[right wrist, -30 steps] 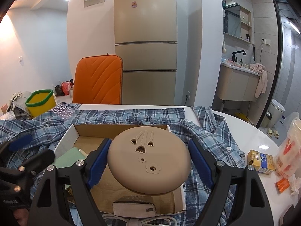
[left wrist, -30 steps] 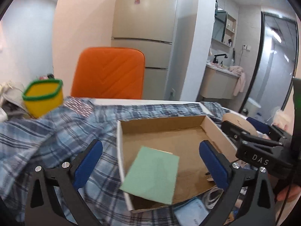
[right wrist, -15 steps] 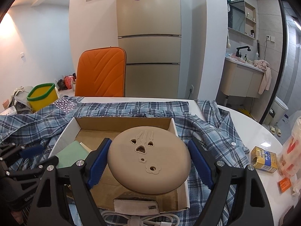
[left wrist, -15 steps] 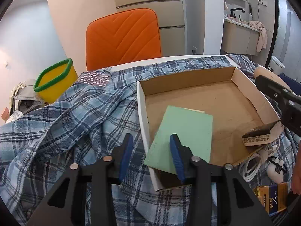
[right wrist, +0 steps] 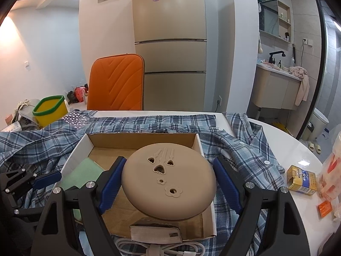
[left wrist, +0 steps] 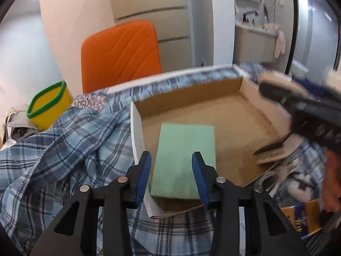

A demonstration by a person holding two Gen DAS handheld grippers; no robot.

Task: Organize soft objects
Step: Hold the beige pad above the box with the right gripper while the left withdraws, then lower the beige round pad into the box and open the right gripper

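Black frames, blue jaws, silver screws

In the left wrist view, the right gripper [left wrist: 302,111] is a dark blur, and the tan disc [left wrist: 275,79] it carries is smeared. The things under it by the box corner [left wrist: 275,149] are too fuzzy to name. The near end of the green pad [left wrist: 183,160] hides behind the blue pads [left wrist: 143,170]. In the right wrist view, the disc [right wrist: 168,179] covers much of the box floor [right wrist: 119,213], and the white cable [right wrist: 157,248] is cut off by the bottom edge.
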